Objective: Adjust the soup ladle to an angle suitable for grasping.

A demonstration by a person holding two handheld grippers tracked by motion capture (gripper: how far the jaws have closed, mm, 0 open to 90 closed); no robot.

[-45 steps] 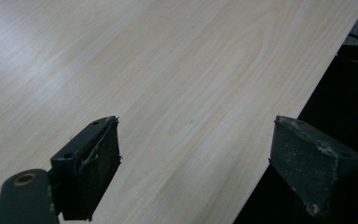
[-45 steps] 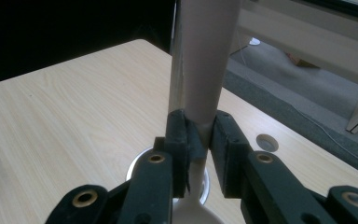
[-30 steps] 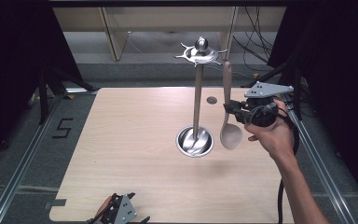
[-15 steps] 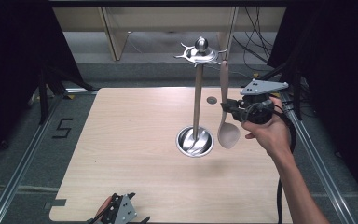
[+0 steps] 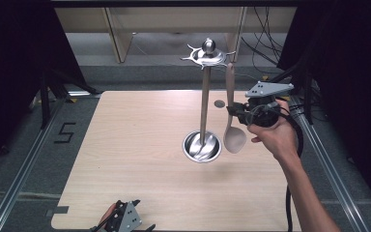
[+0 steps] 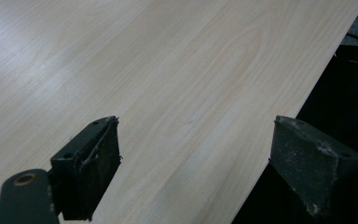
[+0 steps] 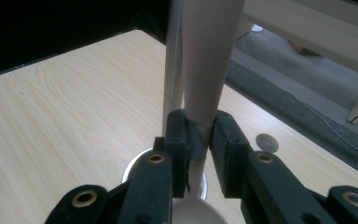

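On the wooden table (image 5: 125, 159) we see the right gripper (image 5: 235, 112) clamping a beige spoon (image 5: 233, 121) beside the steel utensil stand (image 5: 203, 116); left gripper (image 5: 125, 223) jaws apart.

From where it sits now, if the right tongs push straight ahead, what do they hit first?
The right tongs, shut on the spoon handle, point toward the metal stand's pole just behind it. That pole likely comes first, though depth is unclear.

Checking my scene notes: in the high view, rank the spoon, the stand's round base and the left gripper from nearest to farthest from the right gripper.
1. Spoon: clamped in the right gripper.
2. Stand's round base: just left of it, mid-table.
3. Left gripper: at the table's near edge, far left.
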